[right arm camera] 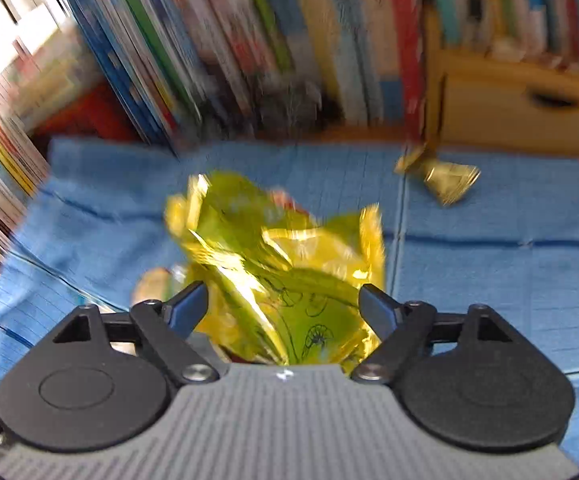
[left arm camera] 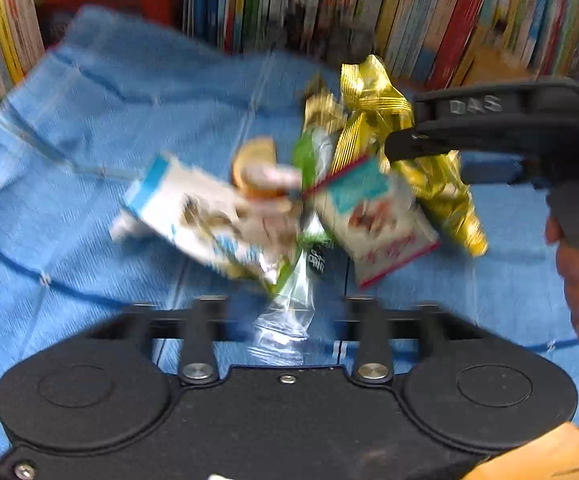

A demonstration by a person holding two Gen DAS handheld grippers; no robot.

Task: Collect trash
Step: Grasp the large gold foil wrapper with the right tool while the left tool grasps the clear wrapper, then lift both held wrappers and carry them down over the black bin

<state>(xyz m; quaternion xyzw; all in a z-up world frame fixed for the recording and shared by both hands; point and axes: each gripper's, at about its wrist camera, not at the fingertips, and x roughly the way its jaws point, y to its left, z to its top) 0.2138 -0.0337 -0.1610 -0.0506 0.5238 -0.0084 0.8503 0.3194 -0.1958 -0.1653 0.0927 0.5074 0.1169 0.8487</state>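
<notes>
Our left hand-held gripper [left arm camera: 285, 320] sits low and near over the blue cloth [left arm camera: 89, 160]. Its fingers are blurred and mostly hidden, with a clear plastic wrapper [left arm camera: 289, 312] between them, and we cannot tell whether they are clenched on it. Beyond that wrapper lies a loose heap of trash: a white and blue snack packet [left arm camera: 205, 216] on the left, a white packet with a red edge [left arm camera: 373, 216] on the right, a green wrapper [left arm camera: 309, 156] and a round orange piece [left arm camera: 255, 160] just behind them.

Our right hand-held gripper [right arm camera: 283, 304] is spread wide, its dark blue fingertips [right arm camera: 189, 304] standing on either side of a crumpled gold and green foil bag [right arm camera: 281, 264] without pressing on it. In the left wrist view we see the same gripper [left arm camera: 405, 142] coming in from the right, its tip at the gold foil bag [left arm camera: 373, 108] on the far right side of the heap, with a hand [left arm camera: 573, 268] around its handle.

A small gold candy wrapper [right arm camera: 441, 178] lies alone, well apart on the far right of the cloth. Rows of books [right arm camera: 249, 40] stand along the far edge, and a wooden drawer unit [right arm camera: 521, 108] is at the far right. Both views are smeared by motion, so we cannot read the print on the packets.
</notes>
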